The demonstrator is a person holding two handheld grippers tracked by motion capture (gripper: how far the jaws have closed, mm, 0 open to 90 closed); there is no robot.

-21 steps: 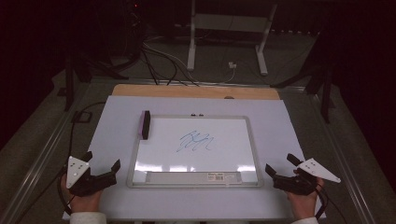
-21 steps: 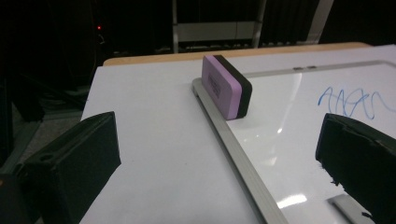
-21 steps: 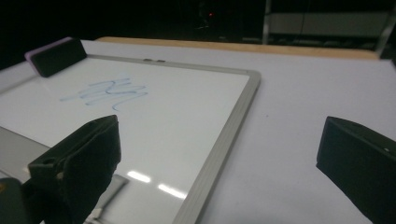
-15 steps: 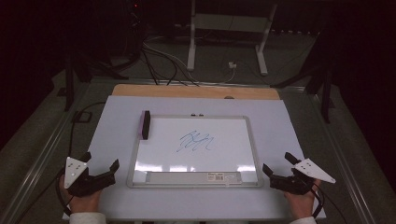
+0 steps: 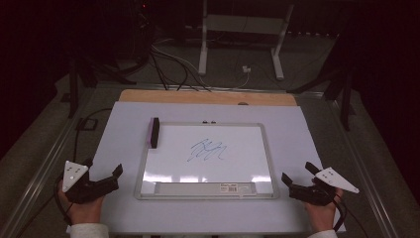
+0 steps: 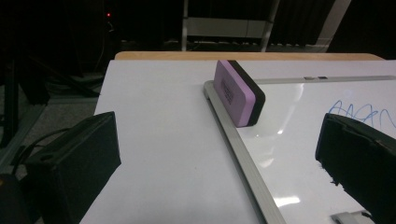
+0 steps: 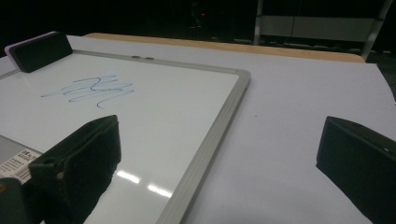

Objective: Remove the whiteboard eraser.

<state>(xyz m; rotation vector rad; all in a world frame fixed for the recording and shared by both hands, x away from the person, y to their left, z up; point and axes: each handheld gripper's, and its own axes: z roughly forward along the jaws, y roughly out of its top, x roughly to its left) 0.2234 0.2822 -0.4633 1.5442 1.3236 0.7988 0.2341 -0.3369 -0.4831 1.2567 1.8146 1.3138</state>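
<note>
Tools (two) agape; one whiteboard, one eraser.

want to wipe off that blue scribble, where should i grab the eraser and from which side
Grip the eraser across its thin width, one jaw on the purple face, one on the black felt face. It stands on a long edge on the whiteboard's left frame, both flat faces exposed. Probably best to come from above or the near end with the left gripper, which is open and nearer.

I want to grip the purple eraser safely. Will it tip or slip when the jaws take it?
The eraser stands on its narrow edge over the whiteboard frame, so a push probably tips it. It looks like light foam, likely soft and slightly compressible.
</note>
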